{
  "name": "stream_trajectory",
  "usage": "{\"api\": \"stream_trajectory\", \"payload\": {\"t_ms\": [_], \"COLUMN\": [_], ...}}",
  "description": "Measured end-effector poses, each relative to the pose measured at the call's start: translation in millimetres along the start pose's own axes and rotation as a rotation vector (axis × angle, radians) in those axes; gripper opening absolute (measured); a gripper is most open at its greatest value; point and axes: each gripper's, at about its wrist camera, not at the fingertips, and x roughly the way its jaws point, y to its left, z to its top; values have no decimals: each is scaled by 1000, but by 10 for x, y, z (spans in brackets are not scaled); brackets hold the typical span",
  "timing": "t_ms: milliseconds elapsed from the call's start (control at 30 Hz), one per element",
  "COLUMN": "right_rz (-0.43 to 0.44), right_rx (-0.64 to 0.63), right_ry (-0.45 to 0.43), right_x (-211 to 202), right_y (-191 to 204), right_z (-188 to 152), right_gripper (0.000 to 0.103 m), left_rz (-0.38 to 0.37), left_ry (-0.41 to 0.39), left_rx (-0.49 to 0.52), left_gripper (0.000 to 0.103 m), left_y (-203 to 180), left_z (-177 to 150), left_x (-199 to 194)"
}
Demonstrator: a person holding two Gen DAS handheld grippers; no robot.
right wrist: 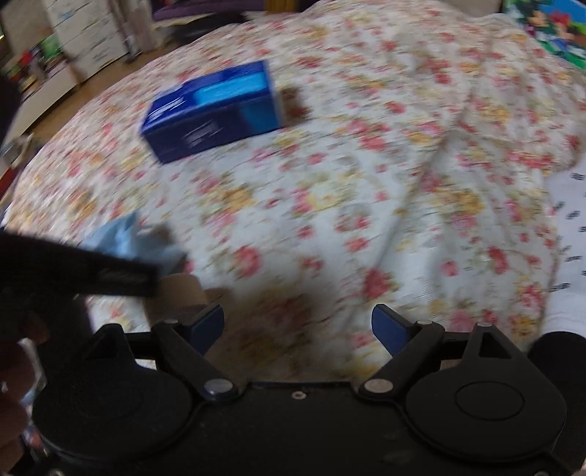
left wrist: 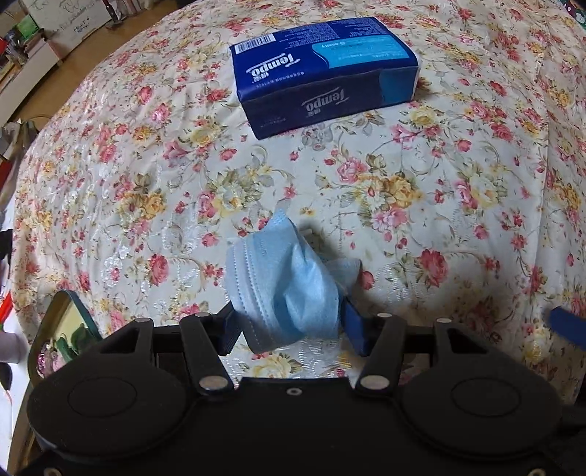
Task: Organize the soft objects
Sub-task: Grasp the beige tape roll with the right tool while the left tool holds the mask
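A crumpled light blue face mask [left wrist: 282, 282] is pinched between the blue pads of my left gripper [left wrist: 293, 329], which is shut on it just above the flowered bedspread [left wrist: 421, 205]. A dark blue pack of tissues [left wrist: 322, 73] lies further back on the bed. In the blurred right wrist view, my right gripper [right wrist: 296, 329] stands open with nothing between its fingers, over the bedspread [right wrist: 366, 183]. The mask [right wrist: 121, 234] shows at its left, partly behind the left gripper's dark body [right wrist: 73, 271], and the tissue pack [right wrist: 212, 110] lies beyond. A blue fingertip [left wrist: 567, 322] of the right gripper shows at the right edge of the left wrist view.
The bed's left edge drops to a wooden floor [left wrist: 73, 62] with white furniture [left wrist: 33, 69] and shelves. A white patterned cloth [right wrist: 571, 227] lies at the bed's right side. A colourful picture [right wrist: 549, 29] is at the far right. A hand [right wrist: 14, 351] shows at the left.
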Motion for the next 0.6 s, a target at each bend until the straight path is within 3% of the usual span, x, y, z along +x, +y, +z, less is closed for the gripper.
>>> {"api": "stream_trajectory", "payload": {"t_ms": [300, 600], "right_rz": [42, 93], "right_rx": [-15, -100], "right_ry": [20, 45], "right_x": [33, 136], "right_y": [90, 547], "right_z": [-28, 6], "right_gripper": [88, 88], "left_rz": [-11, -18], "left_ry": [-13, -25], "left_rx": [-3, -16], "left_gripper": [54, 54], "left_y": [131, 270], "left_z": [94, 242], "left_x": [-45, -59]}}
